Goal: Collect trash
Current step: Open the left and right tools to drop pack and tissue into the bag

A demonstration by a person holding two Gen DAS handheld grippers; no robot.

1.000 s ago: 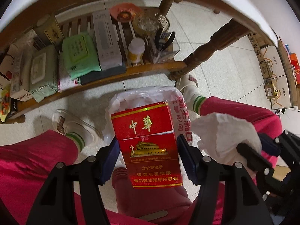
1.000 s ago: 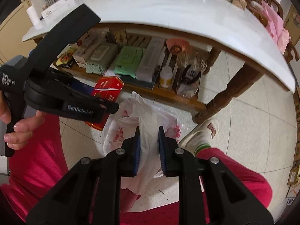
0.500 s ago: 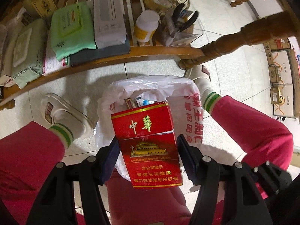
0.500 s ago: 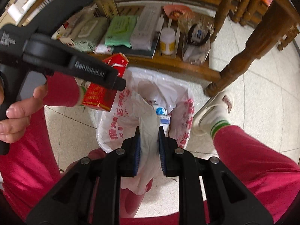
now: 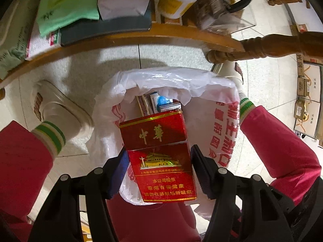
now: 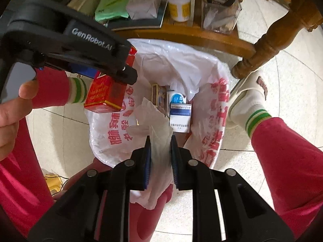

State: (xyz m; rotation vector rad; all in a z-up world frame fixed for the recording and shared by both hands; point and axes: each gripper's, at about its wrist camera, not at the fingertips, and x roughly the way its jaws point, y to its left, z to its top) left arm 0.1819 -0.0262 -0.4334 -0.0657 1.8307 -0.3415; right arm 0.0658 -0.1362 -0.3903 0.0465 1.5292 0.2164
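Note:
My left gripper (image 5: 158, 161) is shut on a red cigarette pack (image 5: 159, 157) with gold lettering, held just above the mouth of a white plastic bin bag (image 5: 212, 92) with red print. Seen from the right wrist, the same red pack (image 6: 105, 94) hangs over the bag's left rim under the left gripper (image 6: 109, 76). My right gripper (image 6: 160, 151) is shut on a crumpled white tissue (image 6: 155, 125), directly over the open bag (image 6: 201, 76). Inside the bag lie a blue-and-white box (image 6: 179, 119) and other small packs (image 6: 158, 96).
The bag stands on a tiled floor between a person's legs in red trousers (image 6: 282, 161) and white slippers (image 5: 54, 104). Behind it a low wooden shelf (image 5: 129, 38) holds wipes, boxes and a pill bottle (image 6: 179, 6). A turned table leg (image 6: 268, 44) stands at right.
Both grippers have come down toward the bag with their loads. The tabletop has left the views, and the bag's opening and contents now show close below.

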